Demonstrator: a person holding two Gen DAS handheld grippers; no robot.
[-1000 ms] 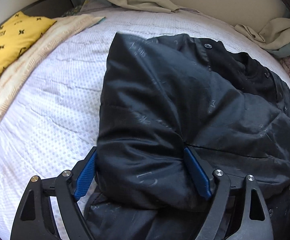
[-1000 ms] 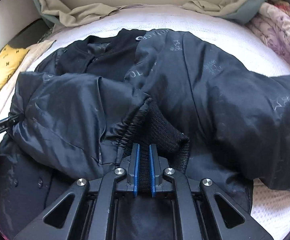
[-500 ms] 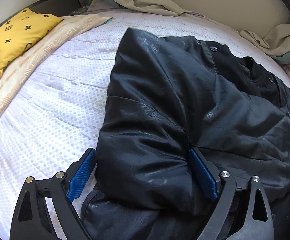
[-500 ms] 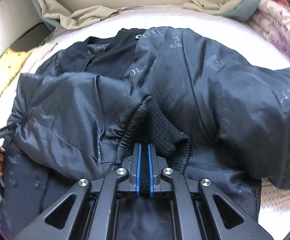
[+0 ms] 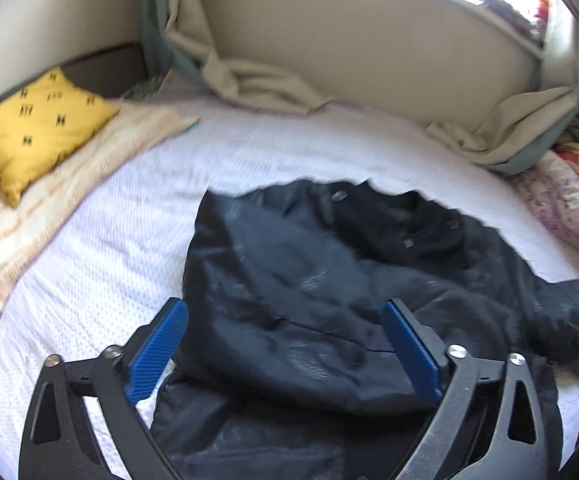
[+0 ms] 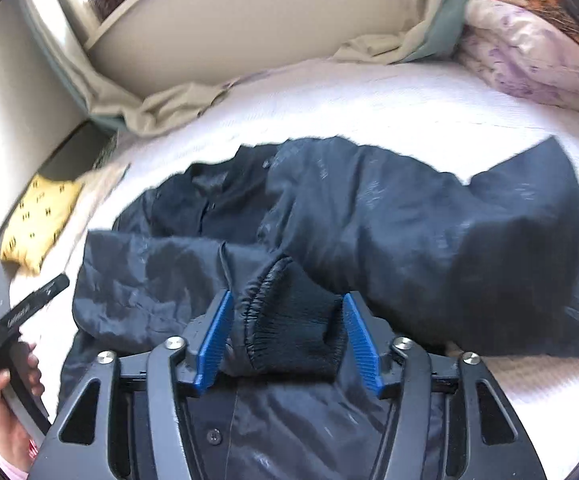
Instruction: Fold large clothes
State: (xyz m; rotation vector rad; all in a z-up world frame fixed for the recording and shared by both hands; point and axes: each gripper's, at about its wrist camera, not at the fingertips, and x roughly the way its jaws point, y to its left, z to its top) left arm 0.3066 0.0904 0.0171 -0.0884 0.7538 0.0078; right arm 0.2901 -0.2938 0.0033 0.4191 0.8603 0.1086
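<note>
A large black padded jacket [image 5: 329,280] lies on the white bed [image 5: 109,260], its left sleeve folded across the body. My left gripper [image 5: 285,344] is open, its blue pads apart above the folded sleeve, holding nothing. In the right wrist view the jacket [image 6: 389,220] spreads across the bed, and the sleeve's black knit cuff [image 6: 289,320] lies between the open blue pads of my right gripper [image 6: 287,332], which do not clamp it. The left gripper [image 6: 21,312] shows at that view's left edge, in a hand.
A yellow patterned cushion [image 5: 37,128] lies on a cream blanket [image 5: 49,216] at the left. Beige and green cloth [image 5: 249,80] is bunched along the back wall. A lilac floral quilt [image 6: 529,56] is piled at the right.
My right gripper has opened and let go of the knit cuff. Both grippers have pulled back and up, so more of the bed and wall shows.
</note>
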